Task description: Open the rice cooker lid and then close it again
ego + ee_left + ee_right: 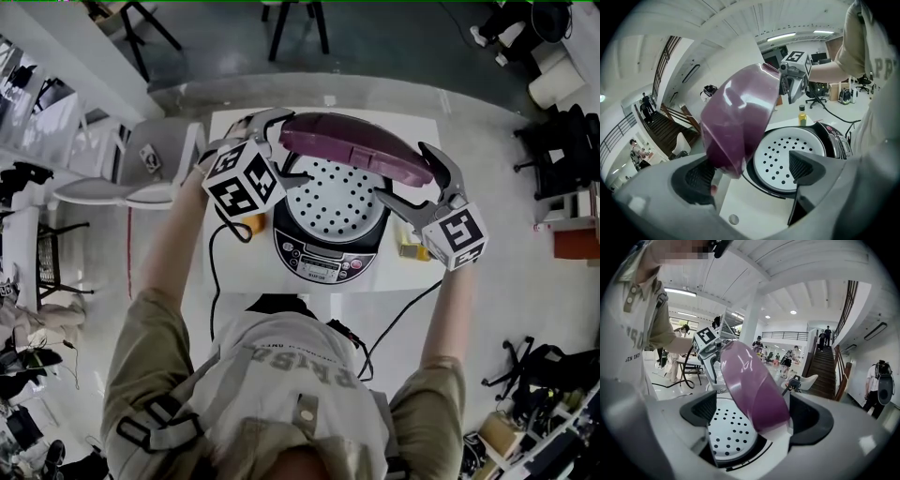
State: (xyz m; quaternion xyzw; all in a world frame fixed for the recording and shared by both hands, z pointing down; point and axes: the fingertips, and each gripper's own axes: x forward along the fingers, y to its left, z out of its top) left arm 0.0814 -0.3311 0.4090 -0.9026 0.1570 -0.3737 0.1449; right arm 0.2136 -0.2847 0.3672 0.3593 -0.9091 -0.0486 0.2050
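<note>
Rice cooker (pixel 328 253): It is placed on the white bench (pixel 412 277), between the two tongs and a little below them. Its control panel (pixel 323 263) is turned toward the person.
Lid (pixel 356 145): The purple lid is raised and tilted up at the far side of the cooker. Its one end is found between the jaws of the left tongs (pixel 300 145) and its other end between the jaws of the right tongs (pixel 403 172).
Inner plate (pixel 333 197): The white plate with many holes is uncovered. It is seen under the lid, between both tongs.
Left tongs: The jaws are held wide apart. The lid's edge is seen between them, close to the jaw farther from the person; whether this pad touches it cannot be told. The other pad is well apart from the lid, so nothing is clamped.
Right tongs: The jaws are also held wide apart. The lid is seen between them, nearer to the far jaw, and it is not pressed by both pads.
Small bottle (pixel 802 116): It is seen on the bench below the right tongs, beside the cooker.
</note>
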